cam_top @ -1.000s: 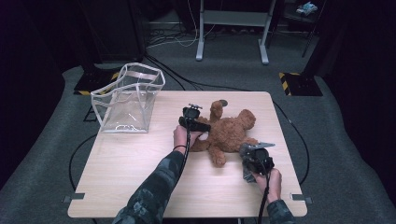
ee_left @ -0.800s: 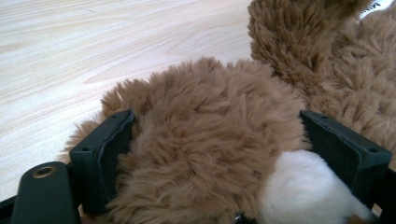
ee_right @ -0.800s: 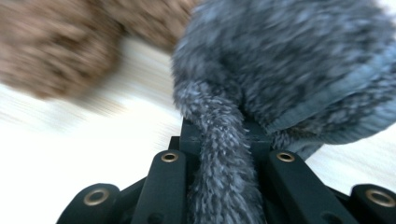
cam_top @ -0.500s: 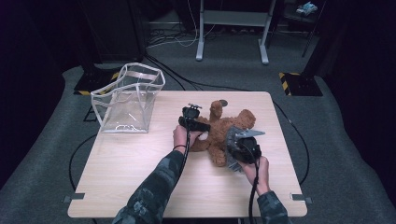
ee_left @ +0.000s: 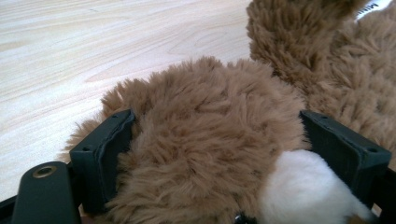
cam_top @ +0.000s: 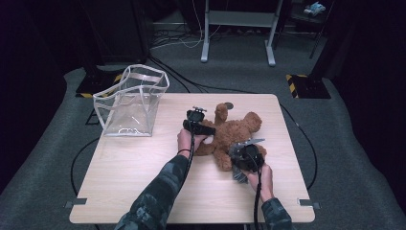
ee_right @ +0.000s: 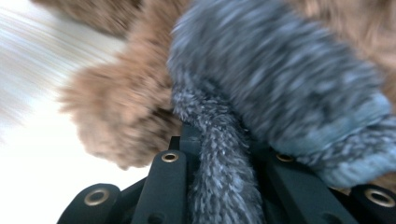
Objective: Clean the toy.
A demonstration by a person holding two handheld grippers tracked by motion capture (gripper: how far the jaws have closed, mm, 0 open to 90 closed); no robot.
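— Item one?
— Brown teddy bear [cam_top: 234, 132], lying mid-table [cam_top: 143, 167]; left gripper [cam_top: 203, 128] has its jaws clamped on the bear's head [ee_left: 205, 140].
— Item two?
— Grey knitted cloth [ee_right: 280, 93], pinched between the right gripper's [cam_top: 246, 158] jaws, pressed against the bear's lower body.
— Other stock?
— Clear bag [cam_top: 131, 100], standing upright at the table's far left, well apart.

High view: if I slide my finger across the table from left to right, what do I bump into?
Clear bag → left gripper → brown teddy bear, with the right gripper holding a grey knit thing at its near side.
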